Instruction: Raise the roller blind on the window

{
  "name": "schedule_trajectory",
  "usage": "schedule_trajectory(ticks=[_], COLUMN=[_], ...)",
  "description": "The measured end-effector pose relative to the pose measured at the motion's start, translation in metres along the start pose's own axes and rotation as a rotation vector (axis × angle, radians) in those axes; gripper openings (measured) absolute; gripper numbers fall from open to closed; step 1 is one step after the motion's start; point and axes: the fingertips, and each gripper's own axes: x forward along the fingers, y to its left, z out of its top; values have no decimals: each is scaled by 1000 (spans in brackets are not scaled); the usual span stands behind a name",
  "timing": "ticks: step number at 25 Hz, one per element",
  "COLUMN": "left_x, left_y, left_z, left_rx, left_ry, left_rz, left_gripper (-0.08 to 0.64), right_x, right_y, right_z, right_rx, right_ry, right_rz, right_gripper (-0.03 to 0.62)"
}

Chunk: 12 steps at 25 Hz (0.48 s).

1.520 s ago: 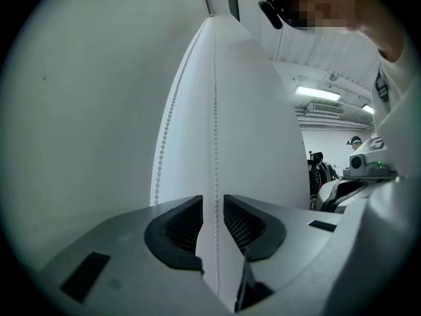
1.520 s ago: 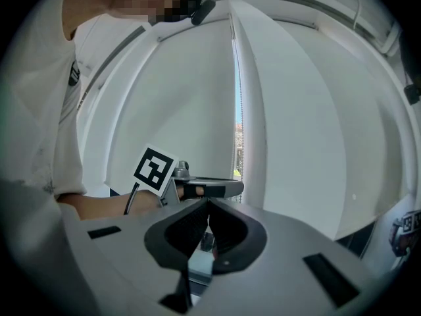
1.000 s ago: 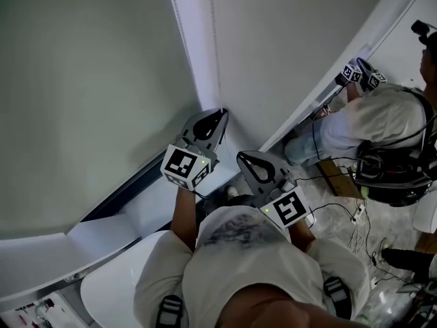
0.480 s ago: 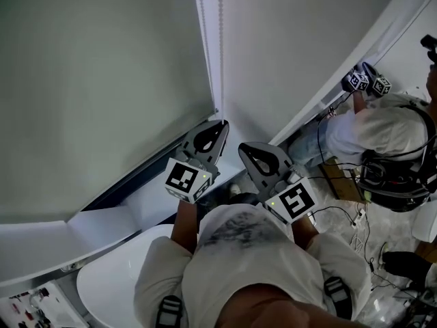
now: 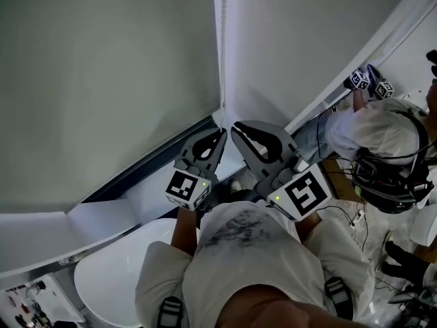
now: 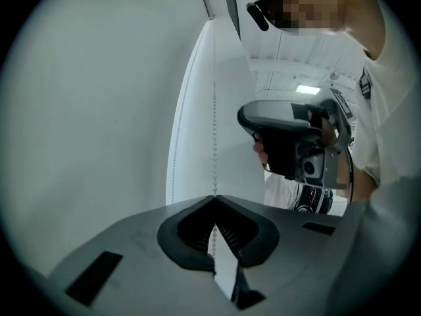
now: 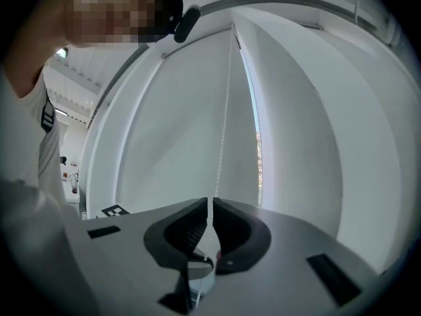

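Left gripper [image 6: 214,198] and right gripper [image 7: 210,201], side by side, each with jaws clamped on the bead chain [image 6: 214,124] beside the roller blind [image 5: 102,74].

Data-collection lab, office-type room: 2nd person [image 5: 372,125] in harness with marker-cube grippers [image 5: 367,79] at the sill, loose cables [image 5: 351,214] on floor, white roller blinds [image 5: 102,80], ceiling panel light [image 6: 308,89].
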Motion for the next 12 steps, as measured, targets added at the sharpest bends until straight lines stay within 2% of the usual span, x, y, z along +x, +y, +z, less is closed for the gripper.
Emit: schedule_trajectory(ticks=[4,12], left_x=[-1,2], left_y=[0,-1], left_z=[-3,-9], left_rx=[6,-15], left_ry=[1,-9], left_rz=[22,23], left_gripper=[8,8], right_x=[9,27], right_y=[-4,-22], right_z=[9,43], right_rx=[1,7], right_ry=[7,-39], right_rz=[23,45], right_gripper=[106,121])
